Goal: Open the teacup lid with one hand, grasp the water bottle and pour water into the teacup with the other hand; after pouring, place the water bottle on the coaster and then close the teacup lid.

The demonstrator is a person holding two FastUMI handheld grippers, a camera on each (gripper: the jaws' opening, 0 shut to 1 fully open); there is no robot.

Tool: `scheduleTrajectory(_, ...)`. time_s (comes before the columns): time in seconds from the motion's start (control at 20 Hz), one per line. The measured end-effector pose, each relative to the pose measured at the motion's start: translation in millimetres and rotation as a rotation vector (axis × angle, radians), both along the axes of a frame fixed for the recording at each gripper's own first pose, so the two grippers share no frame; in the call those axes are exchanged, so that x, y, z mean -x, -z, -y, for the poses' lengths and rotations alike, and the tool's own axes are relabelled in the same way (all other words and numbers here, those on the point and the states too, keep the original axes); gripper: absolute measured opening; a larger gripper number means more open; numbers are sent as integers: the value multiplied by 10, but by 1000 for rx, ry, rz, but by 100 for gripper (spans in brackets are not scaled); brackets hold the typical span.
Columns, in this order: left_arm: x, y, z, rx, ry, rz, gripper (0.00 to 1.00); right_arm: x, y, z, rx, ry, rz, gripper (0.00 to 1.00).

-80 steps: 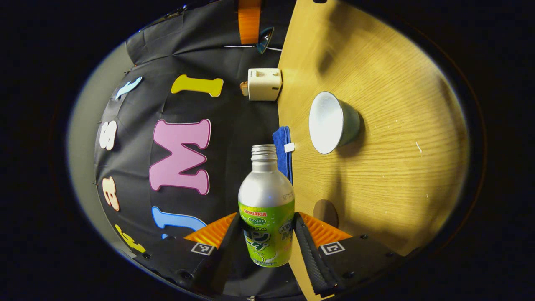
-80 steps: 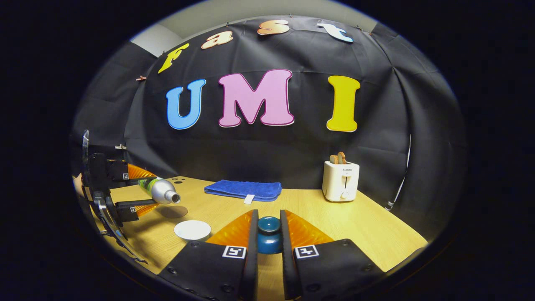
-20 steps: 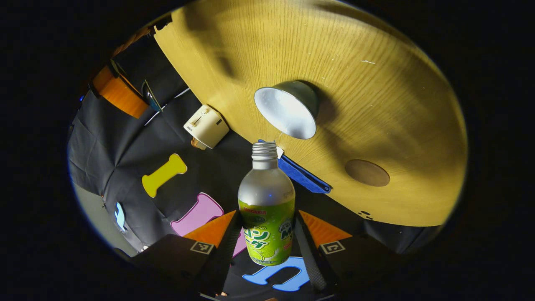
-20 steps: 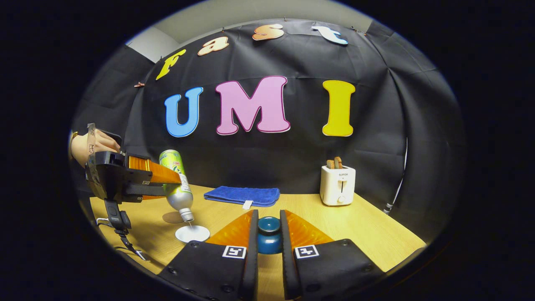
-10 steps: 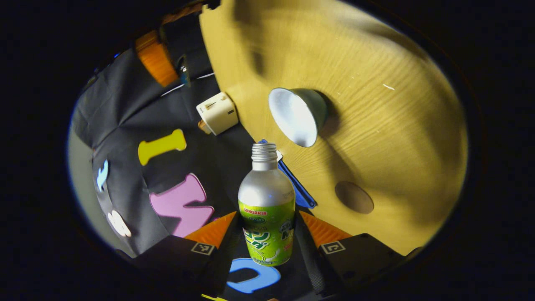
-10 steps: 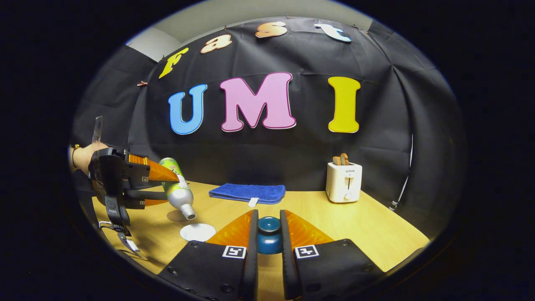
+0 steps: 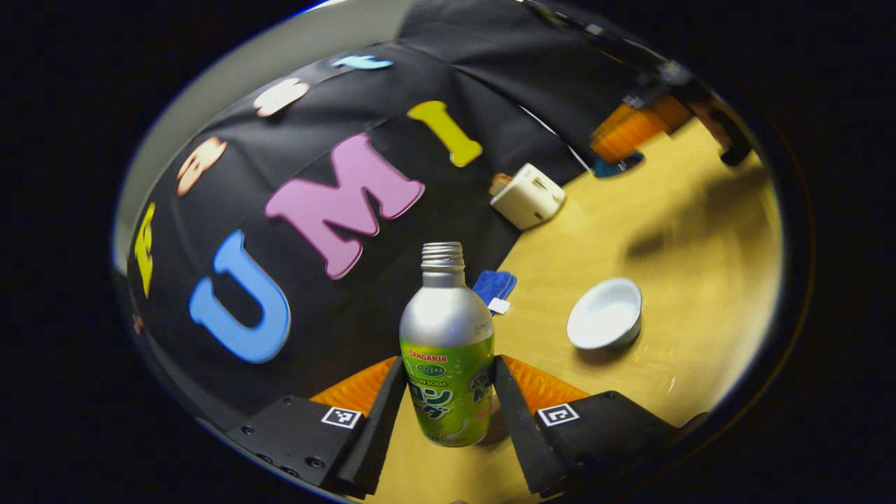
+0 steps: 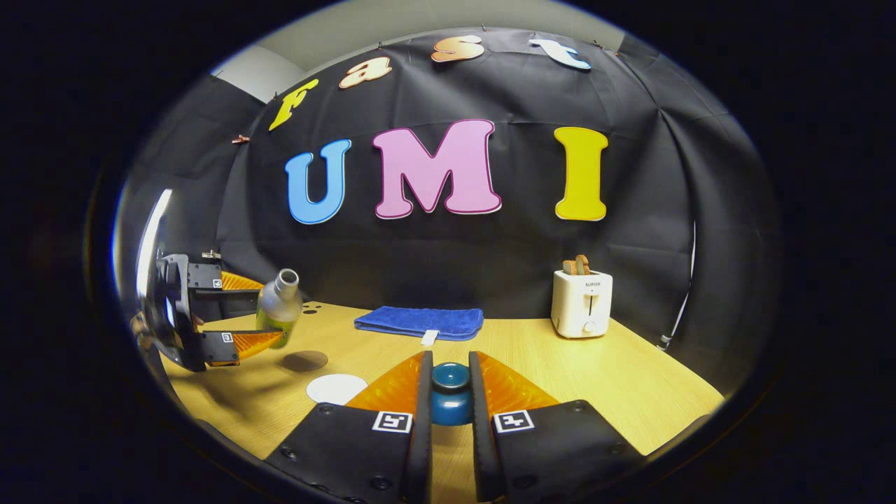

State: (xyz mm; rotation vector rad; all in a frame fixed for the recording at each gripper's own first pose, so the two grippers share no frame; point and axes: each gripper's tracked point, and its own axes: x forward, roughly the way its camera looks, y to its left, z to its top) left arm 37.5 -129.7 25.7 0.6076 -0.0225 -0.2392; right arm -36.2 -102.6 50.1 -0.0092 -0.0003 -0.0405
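A silver bottle with a green label (image 7: 446, 329), uncapped, is held nearly upright by my left gripper (image 7: 448, 392), both fingers pressing its lower body. The right gripper view has that bottle (image 8: 278, 299) and left gripper (image 8: 266, 312) hovering at the left, above the table behind a round brown coaster (image 8: 304, 360). The open teacup (image 7: 603, 315), white inside, stands on the table to the bottle's right; its rim (image 8: 337, 388) lies just left of my right gripper (image 8: 449, 378). That gripper is shut on the dark teal lid (image 8: 450, 406), held above the table.
A white toaster (image 8: 581, 302) stands at the back right of the wooden table (image 8: 630, 392). A folded blue cloth (image 8: 420, 322) lies along the back edge, by the black wall. In the left gripper view the right gripper (image 7: 626, 133) is far off, past the toaster (image 7: 526, 196).
The bottle has swung back from its mouth-down tilt over the teacup to nearly upright and drifted left, toward the coaster. My right gripper has kept still with the lid.
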Motion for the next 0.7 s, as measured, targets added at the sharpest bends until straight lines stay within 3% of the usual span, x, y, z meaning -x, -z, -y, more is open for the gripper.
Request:
scheduleTrajectory(0.15, -150, 85, -22, 302, -5, -92, 76, -5, 15, -41, -3, -8, -4, 28)
scheduleTrajectory(0.3, -206, 149, -121, 498, -49, -107, 76, -9, 15, -42, 0, -7, -3, 28)
scheduleTrajectory(0.45, -172, 170, -150, 575, -111, -104, 76, -4, 9, -28, 0, -4, 0, 28)
scheduleTrajectory(0.7, -311, 65, -205, 594, -106, -39, 77, -15, 41, -43, -2, -7, -9, 28)
